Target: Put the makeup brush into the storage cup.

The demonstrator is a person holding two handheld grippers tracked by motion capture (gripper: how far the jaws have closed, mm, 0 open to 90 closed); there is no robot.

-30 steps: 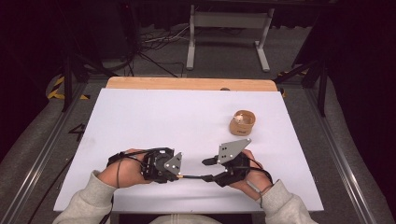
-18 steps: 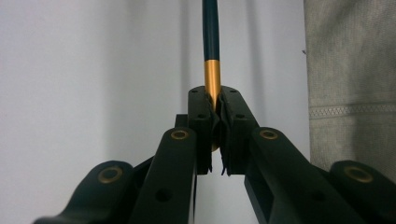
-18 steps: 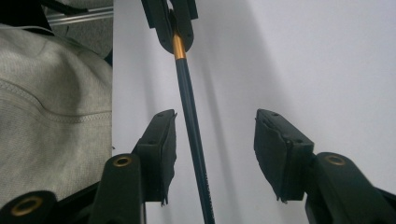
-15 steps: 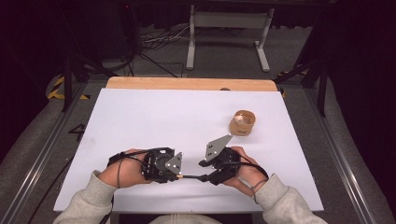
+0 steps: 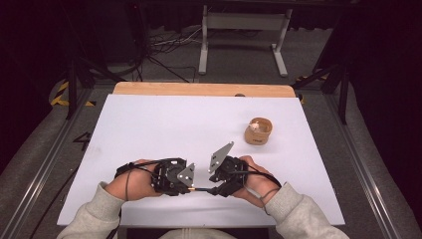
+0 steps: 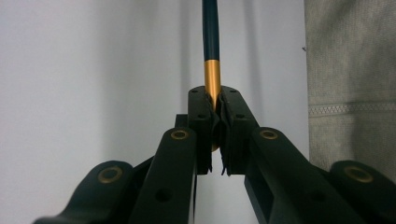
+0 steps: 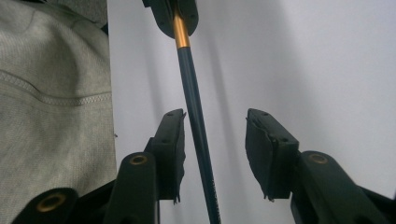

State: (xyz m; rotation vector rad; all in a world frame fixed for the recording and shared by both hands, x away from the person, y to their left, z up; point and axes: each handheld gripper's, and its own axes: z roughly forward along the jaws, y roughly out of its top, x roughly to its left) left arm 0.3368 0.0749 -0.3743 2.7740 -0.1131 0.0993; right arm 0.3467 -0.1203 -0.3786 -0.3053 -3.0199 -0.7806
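A slender dark-blue pen with a gold metal band is held low over the white bench near its front edge, its long axis running sideways between the two hands. The left claw is clamped on the gold end, while the right claw stands open with the dark barrel passing between its jaws, closer to one pad. Closing on the barrel is judged the likely next move; a small round wooden cup sits well apart.
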